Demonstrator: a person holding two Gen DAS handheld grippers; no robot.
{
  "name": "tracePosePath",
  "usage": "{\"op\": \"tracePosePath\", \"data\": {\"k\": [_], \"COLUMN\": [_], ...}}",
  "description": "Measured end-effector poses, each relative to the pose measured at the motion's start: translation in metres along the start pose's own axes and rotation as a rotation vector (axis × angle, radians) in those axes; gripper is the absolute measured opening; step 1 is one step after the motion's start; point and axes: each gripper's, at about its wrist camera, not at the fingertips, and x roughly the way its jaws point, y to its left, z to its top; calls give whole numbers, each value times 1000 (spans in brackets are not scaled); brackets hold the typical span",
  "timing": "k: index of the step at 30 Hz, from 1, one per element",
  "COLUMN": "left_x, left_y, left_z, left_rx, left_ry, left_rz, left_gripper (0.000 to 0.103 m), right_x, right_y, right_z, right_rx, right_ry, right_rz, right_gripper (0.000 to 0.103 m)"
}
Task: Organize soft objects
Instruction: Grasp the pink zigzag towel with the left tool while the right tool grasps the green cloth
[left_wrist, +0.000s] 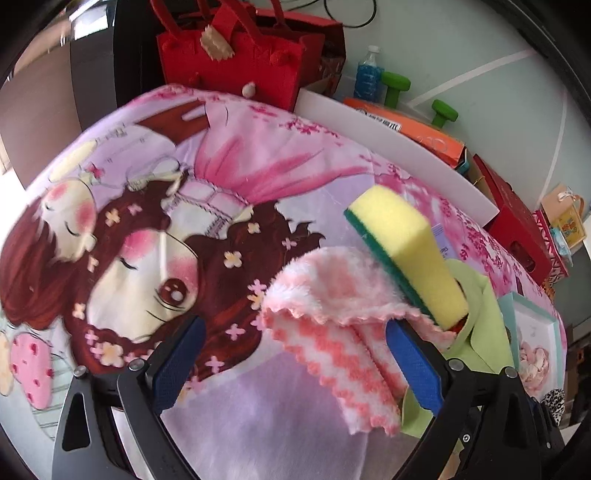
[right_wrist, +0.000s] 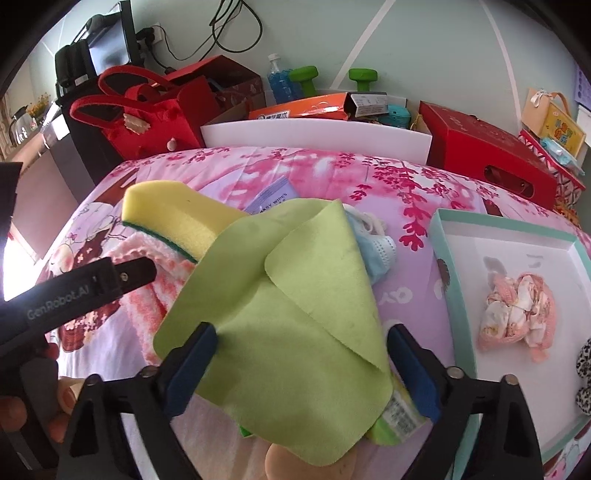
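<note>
A yellow sponge with a green scrub side (left_wrist: 408, 254) leans on a pink-and-white fluffy cloth (left_wrist: 332, 325) on the cartoon-print blanket (left_wrist: 147, 221). My left gripper (left_wrist: 295, 365) is open, its blue pads on either side of the fluffy cloth's left part, holding nothing. In the right wrist view a green cloth (right_wrist: 291, 321) lies folded between the open jaws of my right gripper (right_wrist: 303, 373). The sponge (right_wrist: 166, 214) and fluffy cloth (right_wrist: 147, 299) lie left of it. The left gripper's black finger (right_wrist: 122, 277) reaches over the fluffy cloth. A blue face mask (right_wrist: 376, 251) lies behind the green cloth.
A teal-rimmed white box (right_wrist: 454, 295) at right holds a pink crumpled cloth (right_wrist: 517, 314). A wet-wipes pack (right_wrist: 273, 195) lies on the blanket. Behind stand a red felt bag (right_wrist: 147, 114), a white board (right_wrist: 317, 136), red boxes (right_wrist: 487, 155), green dumbbells (right_wrist: 362, 77) and a bottle (right_wrist: 279, 77).
</note>
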Motion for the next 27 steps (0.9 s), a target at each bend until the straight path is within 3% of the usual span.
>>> {"op": "tracePosePath", "data": {"k": [5,10,13,23,27], "left_x": [15,20,21,24,23], "left_y": [-1,-7,-12,-24,-26], "left_z": [-2,-3,-4,-7,-8], "left_rx": [-19,-16,-4,36,37], "left_ry": [32,32,36,60,63], "left_rz": [-45,-78,-82,-159,-176], "left_gripper": [96,81,67,19,12], "right_x": [1,0,-1,-9,-9], "right_y": [-5,-9,-11,-19,-21], "right_z": [0,-1,-1,0,0], "right_rx": [22,45,58,78,81], "right_ry": [0,1,0,-25,-26], "right_rz": [4,30,43,51,37], "right_gripper": [78,60,48,46,46]}}
